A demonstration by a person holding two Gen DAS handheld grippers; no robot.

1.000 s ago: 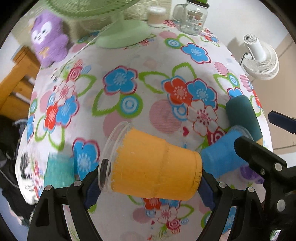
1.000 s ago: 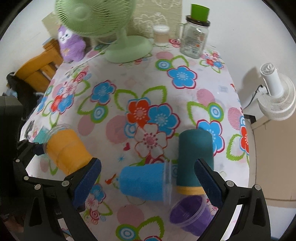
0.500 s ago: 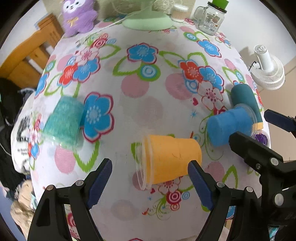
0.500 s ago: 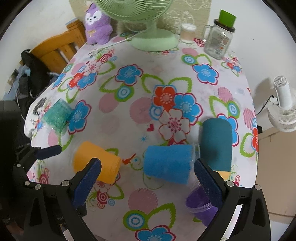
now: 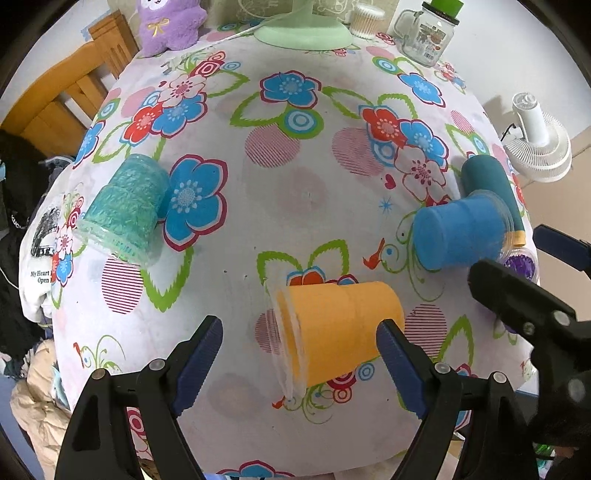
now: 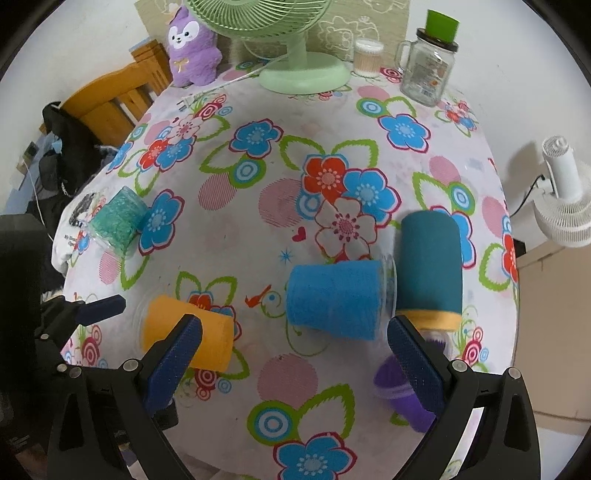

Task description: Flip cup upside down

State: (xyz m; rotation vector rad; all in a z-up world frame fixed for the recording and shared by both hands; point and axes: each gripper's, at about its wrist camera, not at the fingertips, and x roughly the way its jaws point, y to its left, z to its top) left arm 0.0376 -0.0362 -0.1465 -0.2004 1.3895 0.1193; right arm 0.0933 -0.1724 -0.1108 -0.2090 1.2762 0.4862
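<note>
Lying sideways at the frame's bottom middle, the orange cup (image 5: 338, 328) (1 of several) sits between the released left gripper (image 5: 299, 360); the right gripper (image 6: 293, 354) gapes too.

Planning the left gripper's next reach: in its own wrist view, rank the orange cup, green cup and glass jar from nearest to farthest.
From the left gripper:
1. Orange cup, on its side between the open fingers.
2. Green cup, on its side, far left.
3. Glass jar, upright at the table's back edge.

Table under floral tablecloth (image 6: 258, 369): orange cup (image 5: 340, 328), blue cup (image 6: 334, 299), green cup (image 5: 125, 206), dark teal cup (image 6: 430, 266), all lying sideways; purple cup (image 6: 399, 391), fan base (image 6: 304, 75), glass jar (image 6: 426, 72).
</note>
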